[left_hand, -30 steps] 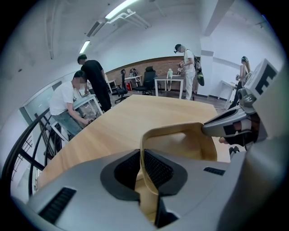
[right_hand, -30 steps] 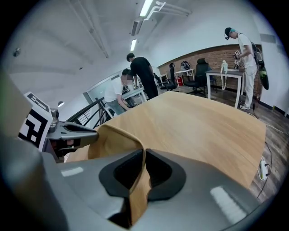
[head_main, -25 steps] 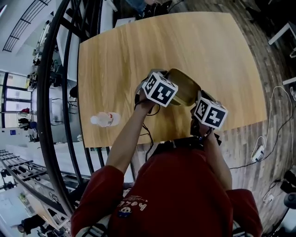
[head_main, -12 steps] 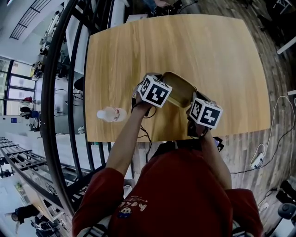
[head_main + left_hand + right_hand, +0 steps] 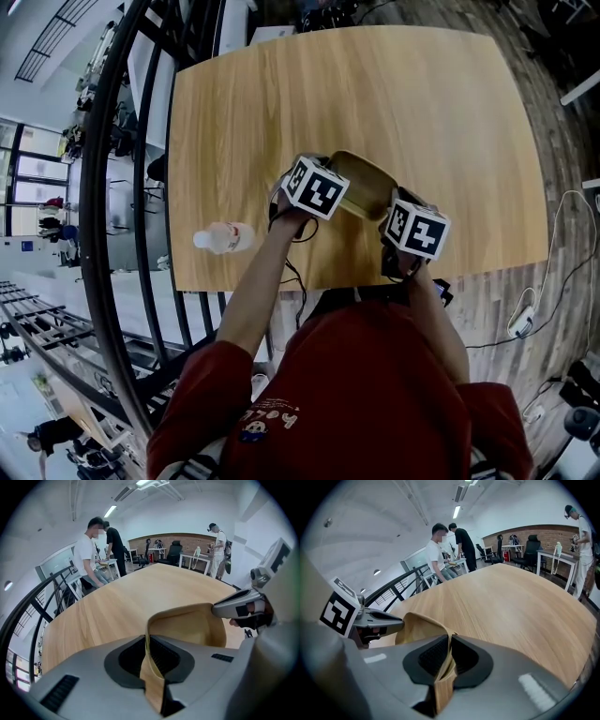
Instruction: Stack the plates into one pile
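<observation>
A tan wooden plate (image 5: 364, 180) with rounded corners is held over the near middle of the wooden table (image 5: 412, 103), tilted, between both grippers. My left gripper (image 5: 148, 657) is shut on the plate's left rim (image 5: 151, 634), which runs up between its pads. On the opposite rim (image 5: 446, 654) my right gripper (image 5: 444, 662) is shut as well. In the head view the marker cubes of the left gripper (image 5: 320, 187) and right gripper (image 5: 418, 229) cover both grips. Each gripper view shows the other gripper's jaws pinching the far rim. I see no other plate.
A clear plastic bottle (image 5: 222, 237) lies on its side near the table's front left edge. A black railing (image 5: 122, 216) runs along the left side. Several people (image 5: 96, 550) stand at desks beyond the far end. Cables (image 5: 553, 253) lie on the floor at the right.
Both grippers have shifted a little toward the near edge and sunk slightly, carrying the plate between them. The bottle has stayed where it was.
</observation>
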`<action>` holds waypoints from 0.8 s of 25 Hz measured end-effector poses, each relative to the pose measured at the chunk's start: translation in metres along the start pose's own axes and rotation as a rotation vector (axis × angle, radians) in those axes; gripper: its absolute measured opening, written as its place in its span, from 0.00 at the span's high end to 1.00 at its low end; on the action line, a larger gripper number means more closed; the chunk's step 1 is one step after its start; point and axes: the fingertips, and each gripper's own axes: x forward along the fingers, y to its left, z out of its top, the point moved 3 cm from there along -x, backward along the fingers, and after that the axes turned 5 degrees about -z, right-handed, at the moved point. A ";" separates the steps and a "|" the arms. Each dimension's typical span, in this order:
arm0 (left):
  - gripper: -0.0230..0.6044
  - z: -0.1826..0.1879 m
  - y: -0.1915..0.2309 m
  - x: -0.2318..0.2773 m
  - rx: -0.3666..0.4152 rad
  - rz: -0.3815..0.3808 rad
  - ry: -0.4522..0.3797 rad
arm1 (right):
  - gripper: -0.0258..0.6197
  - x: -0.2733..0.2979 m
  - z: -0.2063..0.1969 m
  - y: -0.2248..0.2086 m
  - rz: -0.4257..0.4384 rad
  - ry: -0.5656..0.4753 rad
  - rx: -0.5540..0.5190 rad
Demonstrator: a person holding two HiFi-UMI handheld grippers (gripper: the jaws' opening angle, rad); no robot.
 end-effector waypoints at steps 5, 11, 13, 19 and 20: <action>0.90 -0.007 -0.003 0.007 0.007 -0.002 0.030 | 0.91 0.004 -0.004 -0.003 -0.009 0.015 -0.009; 0.90 -0.014 -0.004 0.011 0.014 0.007 0.046 | 0.90 0.008 -0.010 -0.003 -0.020 0.017 -0.025; 0.90 -0.014 -0.004 0.014 0.013 0.016 0.045 | 0.90 0.010 -0.009 -0.004 -0.021 0.001 -0.041; 0.89 -0.016 0.000 0.015 0.037 0.063 0.052 | 0.84 0.015 -0.012 -0.001 -0.035 -0.012 -0.060; 0.89 -0.017 -0.001 0.017 0.038 0.070 0.051 | 0.83 0.016 -0.014 -0.002 -0.034 -0.007 -0.059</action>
